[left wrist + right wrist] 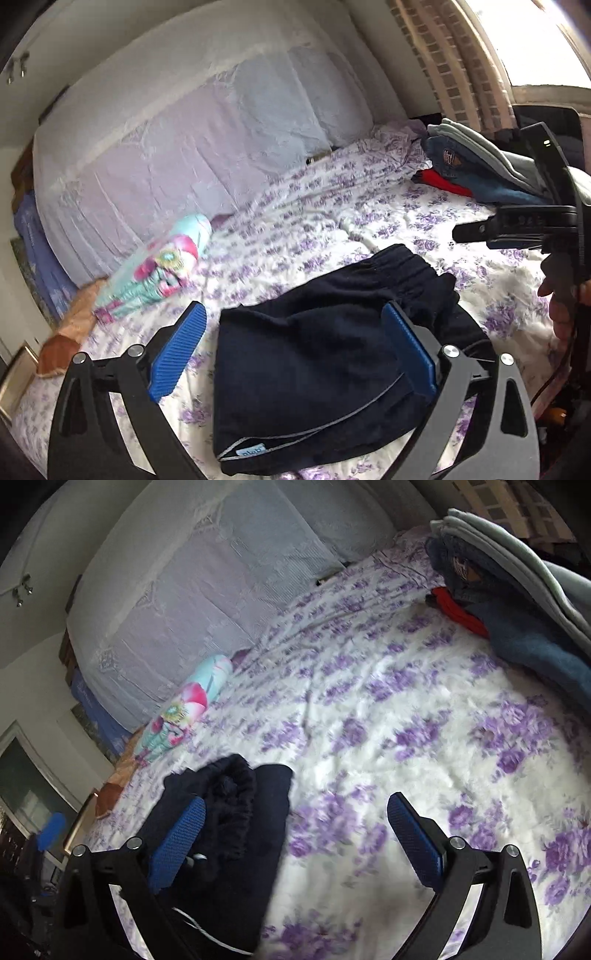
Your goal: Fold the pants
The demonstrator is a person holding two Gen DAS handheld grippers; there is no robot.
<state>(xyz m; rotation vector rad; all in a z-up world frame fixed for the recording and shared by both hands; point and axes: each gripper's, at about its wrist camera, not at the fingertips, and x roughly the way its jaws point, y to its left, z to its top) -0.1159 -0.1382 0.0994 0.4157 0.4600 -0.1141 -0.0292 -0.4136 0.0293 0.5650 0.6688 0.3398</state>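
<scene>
The dark navy pants [314, 373] lie folded in a compact bundle on the floral bedsheet [332, 221], waistband toward the right. My left gripper [295, 354] is open above them, with the blue pads wide apart and nothing held. The right gripper's body [524, 221] shows at the right edge of the left wrist view. In the right wrist view the pants [236, 834] lie at the lower left, by the left blue pad [177, 842]. My right gripper [299, 834] is open and empty over the sheet [406, 709].
A stack of folded clothes [480, 170] sits at the far right of the bed and also shows in the right wrist view [517, 602]. A colourful floral pillow [162, 262] lies at the left by the white covered headboard [184, 129]. A window with curtains [461, 55] is at the back right.
</scene>
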